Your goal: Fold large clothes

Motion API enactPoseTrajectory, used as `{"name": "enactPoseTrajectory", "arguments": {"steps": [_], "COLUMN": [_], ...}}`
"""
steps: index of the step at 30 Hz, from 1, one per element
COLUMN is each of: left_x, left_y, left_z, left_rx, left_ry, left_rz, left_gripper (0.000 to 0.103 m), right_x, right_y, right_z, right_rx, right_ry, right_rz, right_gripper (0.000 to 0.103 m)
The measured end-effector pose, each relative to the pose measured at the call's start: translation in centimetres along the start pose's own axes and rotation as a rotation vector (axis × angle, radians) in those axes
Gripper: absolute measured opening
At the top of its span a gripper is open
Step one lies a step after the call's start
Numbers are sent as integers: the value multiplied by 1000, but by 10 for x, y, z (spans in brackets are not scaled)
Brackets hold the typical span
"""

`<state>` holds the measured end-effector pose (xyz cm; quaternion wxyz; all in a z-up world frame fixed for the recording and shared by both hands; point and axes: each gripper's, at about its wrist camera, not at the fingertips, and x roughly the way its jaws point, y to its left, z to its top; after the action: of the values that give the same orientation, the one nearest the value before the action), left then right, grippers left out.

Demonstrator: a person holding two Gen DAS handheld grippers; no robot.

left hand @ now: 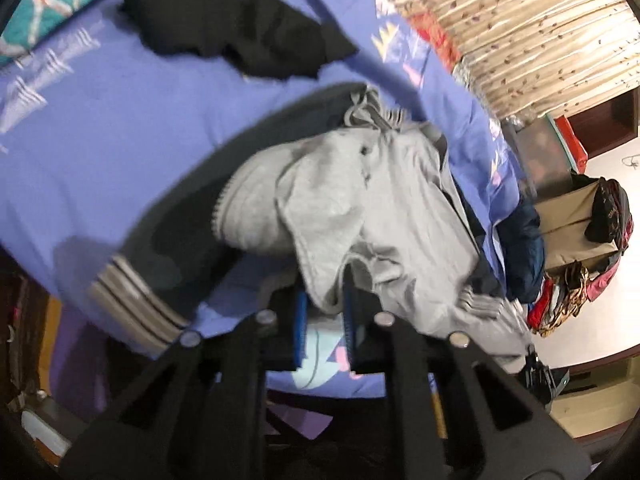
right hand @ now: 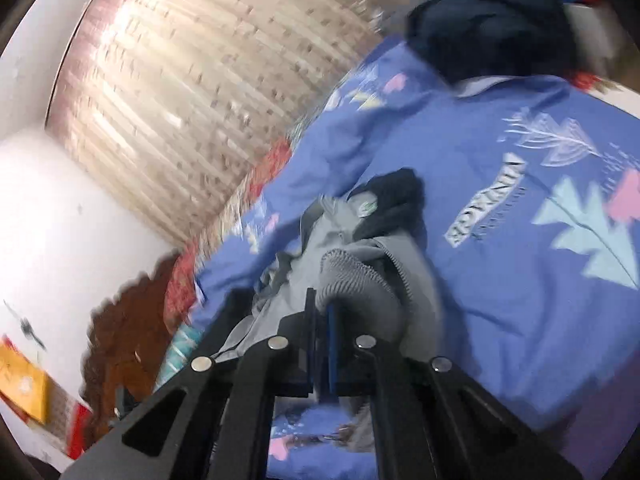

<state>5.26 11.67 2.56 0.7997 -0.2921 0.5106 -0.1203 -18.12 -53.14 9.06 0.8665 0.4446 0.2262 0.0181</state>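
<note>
Both grippers, left [left hand: 325, 312] and right [right hand: 323, 320], clenched on our grey jacket [left hand: 360, 208], bunched mid-bed on the blue bedsheet [left hand: 120, 152]: we judge folding barely begun, black garment [left hand: 232, 32] untouched.

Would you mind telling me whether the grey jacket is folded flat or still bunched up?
Bunched up: the grey jacket hangs crumpled over the blue bedsheet, pinched by the left gripper and right gripper.

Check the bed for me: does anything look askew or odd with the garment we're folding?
Yes. The grey jacket is bunched in a crumpled heap on the blue bedsheet, not spread flat. The left claw pinches a fold of it and the right claw grips its ribbed cuff. Both views are motion-blurred.
</note>
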Motion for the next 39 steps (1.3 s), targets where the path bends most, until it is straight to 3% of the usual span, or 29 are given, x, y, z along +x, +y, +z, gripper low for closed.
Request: {"name": "enactPoseTrajectory", "arguments": {"steps": [2, 7, 9, 12, 16, 19, 21, 23, 25, 28, 31, 35, 36, 37, 38, 39], "left_x": [-11, 16, 33, 56, 24, -15, -42, -52, -46, -19, 20, 63, 71, 81, 89, 96], "left_y": [6, 33, 43, 43, 44, 52, 52, 42, 24, -6, -36, -67, -73, -80, -86, -92], "left_z": [-2, -27, -41, -60, -61, -45, -32, -19, -8, -4, -15, -35, -39, -45, -49, -51], "left_rx": [4, 1, -8, 33, 106, 102, 103, 112, 130, 187, 231, 264, 276, 289, 299, 305], "left_ry": [-2, 124, 171, 269, 228, 157, 72, 18, -9, 26, 95, 188, 205, 225, 243, 261], "left_rz": [58, 223, 262, 313, 375, 417, 461, 449, 403, 310, 228, 157, 150, 143, 144, 150], "left_gripper": [14, 14, 14, 16, 17, 17, 17, 17, 17, 17, 17, 17, 17, 17, 17, 17], "right_x": [-12, -2, 4, 8, 0, -25, -43, -54, -39, 15, 84, 140, 153, 164, 169, 172], "right_y": [-13, -69, -94, -112, -113, -118, -110, -90, -62, -26, -1, -20, -35, -49, -55, -55], "right_z": [-2, -29, -38, -54, -61, -56, -50, -43, -38, -49, -75, -78, -72, -68, -66, -64], "right_rx": [14, -44, 16, 34, 33, 45, 23, -56, -146, -283, -448, -449, -398, -319, -265, -231], "right_ry": [-9, 96, 120, 153, 208, 181, 115, 7, -39, 73, 242, 290, 315, 369, 396, 409], "right_rz": [-75, -424, -480, -539, -573, -633, -687, -685, -613, -481, -433, -514, -530, -492, -449, -402], "right_gripper": [22, 23, 23, 35, 38, 39, 40, 41, 59, 78, 82, 82, 82, 81, 76, 47]}}
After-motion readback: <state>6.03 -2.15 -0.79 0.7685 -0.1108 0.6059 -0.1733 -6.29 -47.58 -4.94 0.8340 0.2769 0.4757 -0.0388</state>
